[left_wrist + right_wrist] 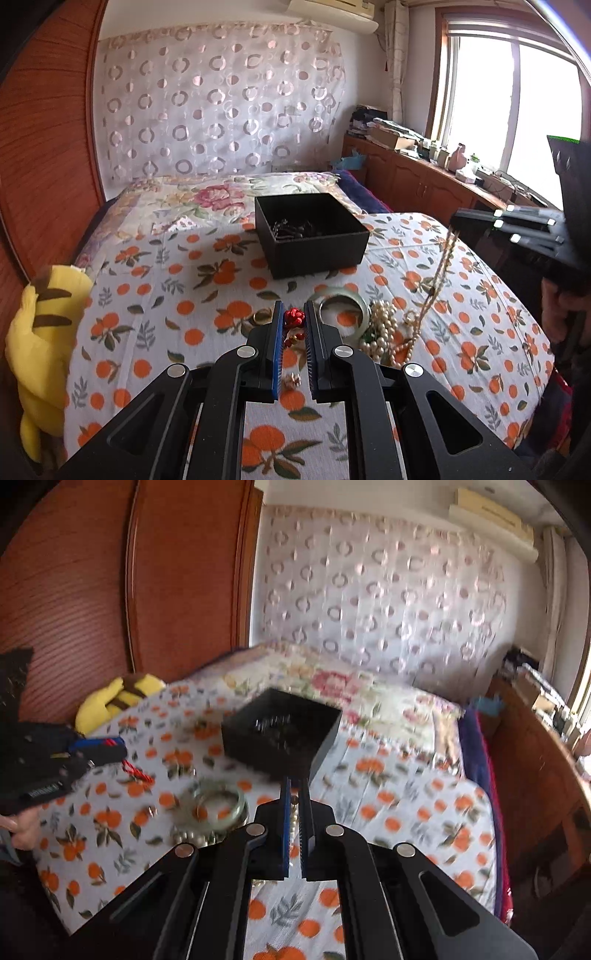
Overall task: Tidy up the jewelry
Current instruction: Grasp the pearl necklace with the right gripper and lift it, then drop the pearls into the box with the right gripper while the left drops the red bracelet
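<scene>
A black open box (310,232) with dark jewelry inside sits on the orange-print bedspread; it also shows in the right wrist view (280,731). My left gripper (294,308) is shut on a red beaded piece (294,317) just above the bed; from the right wrist view a red cord (136,771) hangs from it. My right gripper (294,782) is shut on a pearl necklace (439,273), lifting it from the pile (384,328). A green jade bangle (341,301) lies beside the pearls and shows in the right wrist view (221,806) too.
A yellow striped plush toy (44,328) lies at the bed's left edge against the wooden wardrobe (44,147). A small gold ring (260,316) and small trinkets (293,380) lie near my left fingers. A low wooden cabinet (424,177) runs under the window.
</scene>
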`<state>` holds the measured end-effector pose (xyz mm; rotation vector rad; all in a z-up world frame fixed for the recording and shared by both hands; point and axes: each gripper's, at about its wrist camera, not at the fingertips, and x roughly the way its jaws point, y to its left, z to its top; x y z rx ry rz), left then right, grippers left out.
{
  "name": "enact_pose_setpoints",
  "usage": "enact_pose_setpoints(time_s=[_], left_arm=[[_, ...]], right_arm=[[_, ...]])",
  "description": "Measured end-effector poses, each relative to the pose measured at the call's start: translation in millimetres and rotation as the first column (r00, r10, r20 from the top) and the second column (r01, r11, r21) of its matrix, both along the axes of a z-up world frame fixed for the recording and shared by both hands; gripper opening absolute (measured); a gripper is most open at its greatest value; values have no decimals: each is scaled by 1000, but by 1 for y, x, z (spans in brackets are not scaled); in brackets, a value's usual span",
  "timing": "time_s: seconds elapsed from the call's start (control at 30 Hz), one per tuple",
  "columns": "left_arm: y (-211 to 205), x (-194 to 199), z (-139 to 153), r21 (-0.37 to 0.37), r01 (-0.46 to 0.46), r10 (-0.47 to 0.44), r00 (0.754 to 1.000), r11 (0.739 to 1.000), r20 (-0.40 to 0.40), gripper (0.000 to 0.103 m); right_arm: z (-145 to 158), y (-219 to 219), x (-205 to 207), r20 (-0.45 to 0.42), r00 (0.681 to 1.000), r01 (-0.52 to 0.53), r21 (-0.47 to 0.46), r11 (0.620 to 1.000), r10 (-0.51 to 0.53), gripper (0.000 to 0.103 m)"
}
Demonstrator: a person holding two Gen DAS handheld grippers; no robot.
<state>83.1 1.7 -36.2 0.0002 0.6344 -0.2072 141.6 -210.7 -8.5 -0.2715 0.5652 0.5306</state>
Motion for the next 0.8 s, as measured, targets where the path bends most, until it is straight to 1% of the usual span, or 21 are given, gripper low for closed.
enact_pose_setpoints(time_s=[0.3, 0.47, 0.7, 0.8], left_arm=[[-5, 19, 16, 16, 17, -18, 999, 1000, 39, 9], [-5, 32, 26, 23, 19, -20, 998, 1000, 53, 9], [-5, 46, 35, 28, 26, -28, 998, 999, 64, 9], [-3, 55, 37, 23, 25, -27, 998, 999, 63, 9]], right_arm=[[49, 3, 10, 92, 996, -8, 17, 1000, 7, 4], [71, 8, 21, 113, 993, -23, 38, 999, 19, 4], [102, 18, 39, 154, 988, -36, 42, 998, 29, 4], [110, 22, 50, 161, 986, -44, 47, 998, 36, 4]])
